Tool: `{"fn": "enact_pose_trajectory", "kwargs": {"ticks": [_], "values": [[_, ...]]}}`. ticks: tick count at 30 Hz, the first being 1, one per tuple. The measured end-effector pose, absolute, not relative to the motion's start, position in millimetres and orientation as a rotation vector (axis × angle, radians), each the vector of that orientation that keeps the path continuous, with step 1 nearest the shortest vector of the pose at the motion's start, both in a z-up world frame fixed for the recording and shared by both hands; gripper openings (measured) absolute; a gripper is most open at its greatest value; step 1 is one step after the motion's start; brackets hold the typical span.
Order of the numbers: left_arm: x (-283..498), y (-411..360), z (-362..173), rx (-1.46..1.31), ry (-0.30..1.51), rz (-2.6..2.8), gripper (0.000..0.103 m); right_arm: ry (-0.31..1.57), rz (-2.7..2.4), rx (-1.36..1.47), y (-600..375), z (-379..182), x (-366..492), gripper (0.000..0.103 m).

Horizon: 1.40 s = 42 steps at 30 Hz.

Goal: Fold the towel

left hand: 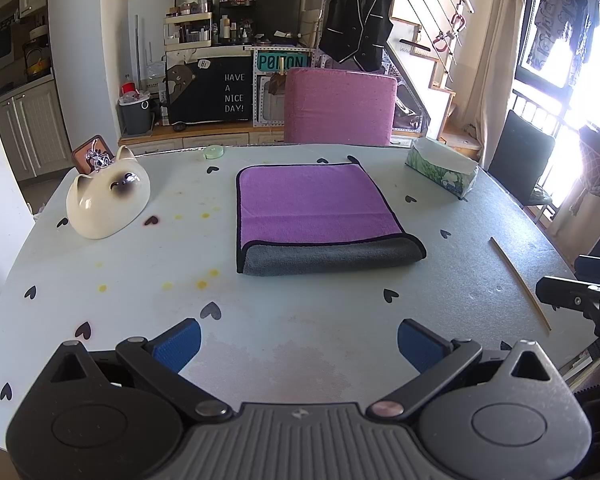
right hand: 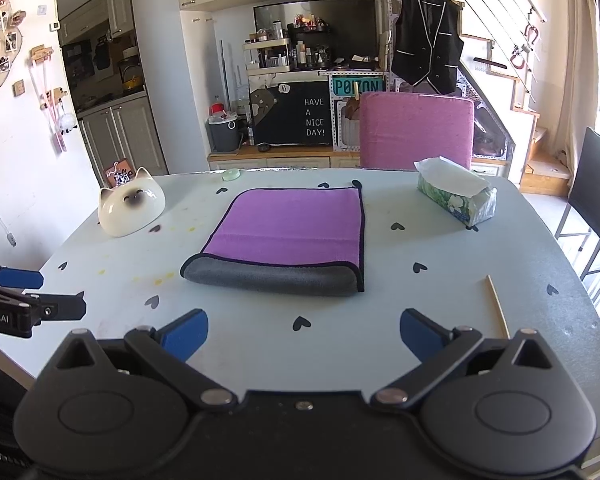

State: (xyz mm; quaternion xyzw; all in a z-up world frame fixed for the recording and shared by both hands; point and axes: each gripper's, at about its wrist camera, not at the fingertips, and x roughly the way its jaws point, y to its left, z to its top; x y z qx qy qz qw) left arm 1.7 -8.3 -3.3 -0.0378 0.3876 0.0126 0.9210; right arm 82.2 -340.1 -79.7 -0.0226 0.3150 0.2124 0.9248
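A purple towel (left hand: 316,208) with a grey underside lies folded flat in the middle of the table; its grey fold faces me. It also shows in the right wrist view (right hand: 292,232). My left gripper (left hand: 299,342) is open and empty, held above the table short of the towel's near edge. My right gripper (right hand: 304,336) is open and empty too, at about the same distance from the towel. Each gripper shows at the edge of the other's view: the right one (left hand: 576,300) and the left one (right hand: 32,296).
A white cat-shaped ceramic dish (left hand: 108,196) sits at the table's left. A tissue box (left hand: 440,168) stands at the back right. A thin wooden stick (left hand: 520,282) lies at the right. A pink chair (left hand: 340,106) stands behind the light table (left hand: 260,320).
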Motion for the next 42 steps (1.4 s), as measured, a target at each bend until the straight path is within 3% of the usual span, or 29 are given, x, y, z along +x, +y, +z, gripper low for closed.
{"fn": "enact_pose_trajectory", "kwargs": {"ticks": [42], "values": [[-3.4,-9.6,-1.1,-0.084,0.794,0.022,0.103,0.648,0.443,-0.049,-339.1,-81.7,82.0,0.102]]}}
